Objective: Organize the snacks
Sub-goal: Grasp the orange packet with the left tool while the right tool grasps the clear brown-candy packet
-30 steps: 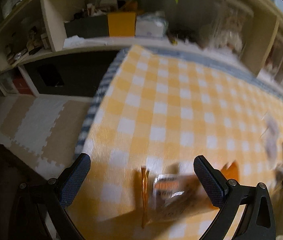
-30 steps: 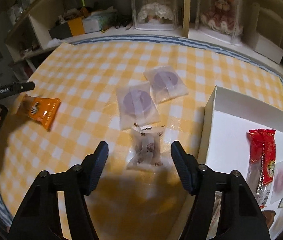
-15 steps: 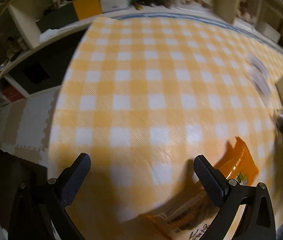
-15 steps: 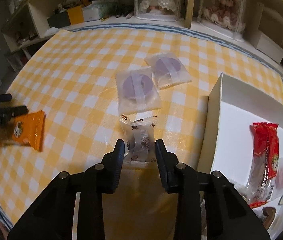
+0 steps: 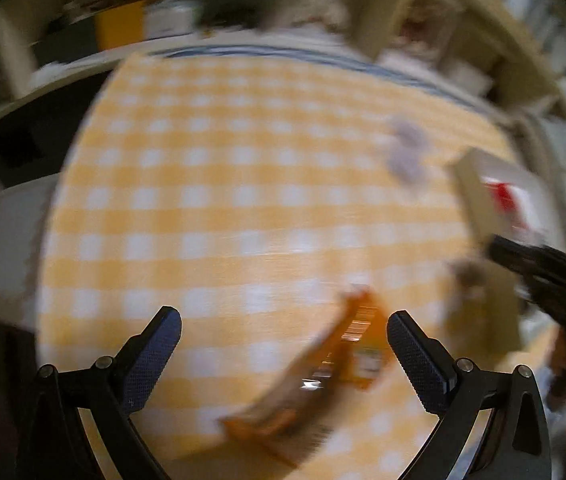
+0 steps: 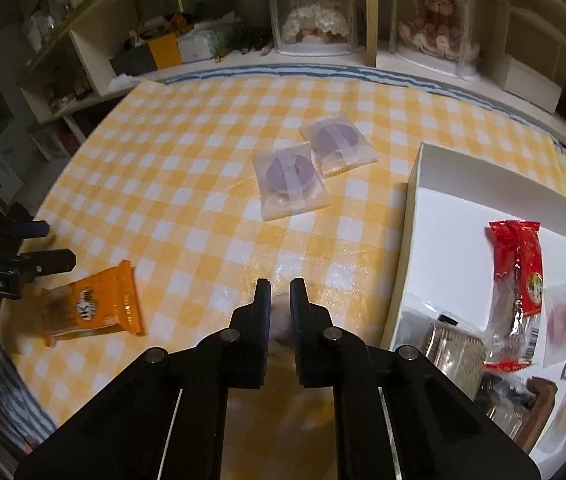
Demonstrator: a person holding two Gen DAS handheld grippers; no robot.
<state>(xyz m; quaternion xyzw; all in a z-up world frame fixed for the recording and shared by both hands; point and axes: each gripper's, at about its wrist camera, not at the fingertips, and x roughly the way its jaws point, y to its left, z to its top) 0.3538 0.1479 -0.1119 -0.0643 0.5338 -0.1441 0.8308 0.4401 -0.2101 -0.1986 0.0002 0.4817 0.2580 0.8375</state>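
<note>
My right gripper (image 6: 280, 285) is shut on a small clear-wrapped candy packet (image 6: 281, 316), mostly hidden between its jaws, over the checked tablecloth. Two clear packets with purple round cakes (image 6: 291, 182) (image 6: 338, 148) lie further back. An orange snack packet (image 6: 97, 304) lies at the table's left edge; in the blurred left wrist view it (image 5: 323, 376) lies between the jaws of my open left gripper (image 5: 283, 328), untouched. The white box (image 6: 415, 216) at the right holds a red packet (image 6: 517, 268) and several other snacks.
Shelves with two doll cases (image 6: 315, 12) and an orange box (image 6: 165, 52) run behind the table. The yellow checked tablecloth (image 6: 187, 152) covers the table; its left edge drops to the floor. My left gripper shows at the left in the right wrist view (image 6: 39, 248).
My right gripper closed on the small candy packet and now hides it. My left gripper swung right, so the orange packet now lies between its open jaws; that view is motion-blurred.
</note>
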